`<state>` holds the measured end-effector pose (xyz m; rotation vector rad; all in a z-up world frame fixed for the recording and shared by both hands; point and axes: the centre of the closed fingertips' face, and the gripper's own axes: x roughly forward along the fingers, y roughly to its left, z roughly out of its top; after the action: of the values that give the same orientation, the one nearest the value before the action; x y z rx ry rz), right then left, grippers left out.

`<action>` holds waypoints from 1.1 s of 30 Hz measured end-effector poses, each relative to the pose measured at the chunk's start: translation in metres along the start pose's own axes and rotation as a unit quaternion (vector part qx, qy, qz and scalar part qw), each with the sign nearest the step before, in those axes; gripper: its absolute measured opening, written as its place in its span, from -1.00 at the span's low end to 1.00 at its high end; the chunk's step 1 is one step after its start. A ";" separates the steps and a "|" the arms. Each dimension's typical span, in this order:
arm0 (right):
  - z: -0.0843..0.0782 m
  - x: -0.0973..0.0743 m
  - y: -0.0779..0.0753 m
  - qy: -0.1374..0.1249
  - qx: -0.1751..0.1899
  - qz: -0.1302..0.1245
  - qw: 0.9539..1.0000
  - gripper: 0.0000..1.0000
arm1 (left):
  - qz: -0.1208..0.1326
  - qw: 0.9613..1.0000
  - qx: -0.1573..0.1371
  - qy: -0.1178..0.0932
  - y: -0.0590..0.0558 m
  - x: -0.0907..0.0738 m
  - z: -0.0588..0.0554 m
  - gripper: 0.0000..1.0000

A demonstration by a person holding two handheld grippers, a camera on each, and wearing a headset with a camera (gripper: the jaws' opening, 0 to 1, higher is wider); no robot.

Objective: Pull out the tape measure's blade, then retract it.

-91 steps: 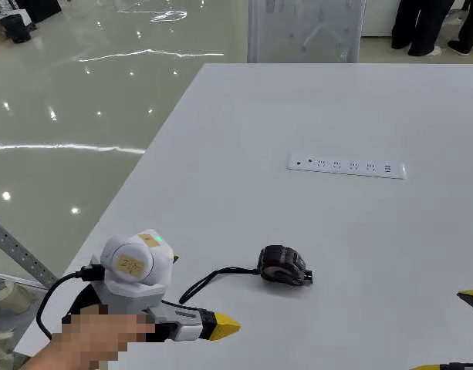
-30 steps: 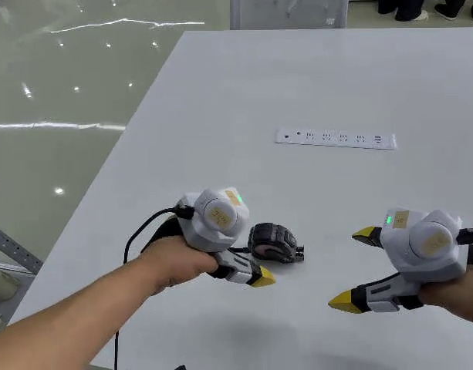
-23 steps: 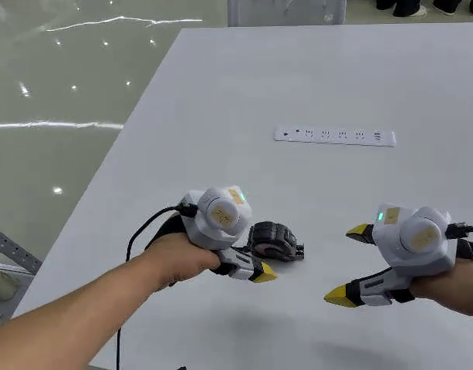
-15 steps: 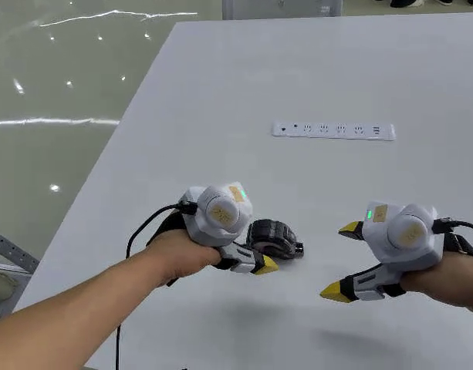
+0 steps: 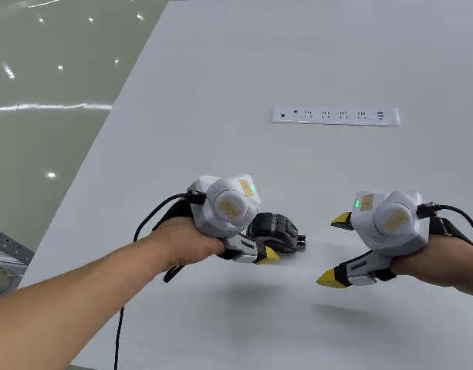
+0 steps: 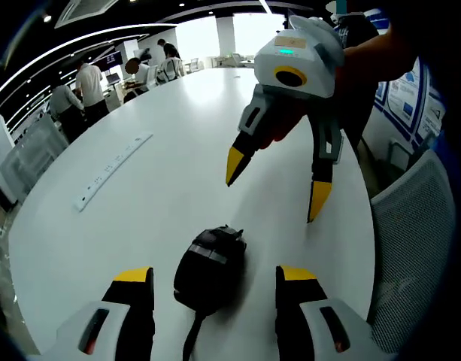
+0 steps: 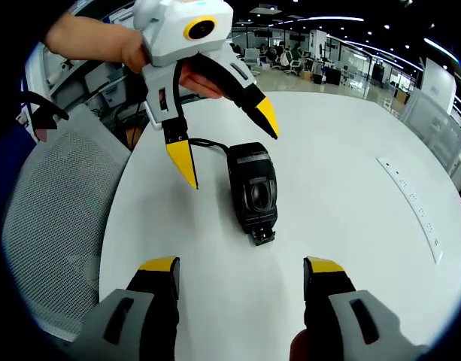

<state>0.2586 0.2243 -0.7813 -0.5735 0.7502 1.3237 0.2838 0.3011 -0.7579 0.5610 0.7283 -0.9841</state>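
Observation:
A black tape measure (image 5: 275, 229) lies on the white table (image 5: 221, 92), its blade tab facing the right gripper. My left gripper (image 5: 276, 240) is open with one jaw on each side of the case, apart from it. In the left gripper view the tape measure (image 6: 207, 259) sits between the left gripper (image 6: 215, 273) jaws. My right gripper (image 5: 336, 249) hovers open a short way to the right, pointing at the tape. From the right gripper (image 7: 241, 265), the tape measure (image 7: 251, 192) lies just ahead, with the left gripper (image 7: 226, 139) behind it. The right gripper (image 6: 276, 184) faces the left one.
A white power strip (image 5: 335, 116) lies farther back on the table; it also shows as the power strip (image 7: 410, 199). The tape's black strap (image 7: 207, 143) trails toward the left hand. A grey mesh chair (image 7: 50, 226) stands at the table's near edge. People stand in the far room.
Both grippers have come in from the table's near edge. The left one's jaws now straddle the tape measure; the right one has moved left toward it. The tape measure has stayed put.

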 end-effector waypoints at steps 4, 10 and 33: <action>0.000 0.006 -0.003 0.004 -0.006 0.006 1.000 0.23 | -0.005 1.000 0.014 0.004 0.001 0.004 -0.001 0.21; -0.002 0.016 -0.007 0.006 -0.017 0.016 1.000 0.19 | -0.014 0.999 0.035 0.007 0.000 0.010 -0.002 0.13; -0.005 0.045 -0.019 0.010 -0.075 0.039 0.996 -0.19 | -0.042 0.994 0.100 0.025 0.000 0.028 -0.002 -0.07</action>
<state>0.2802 0.2456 -0.8198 -0.6837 0.6980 1.4570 0.2931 0.2871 -0.7803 0.7369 0.7073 -1.1317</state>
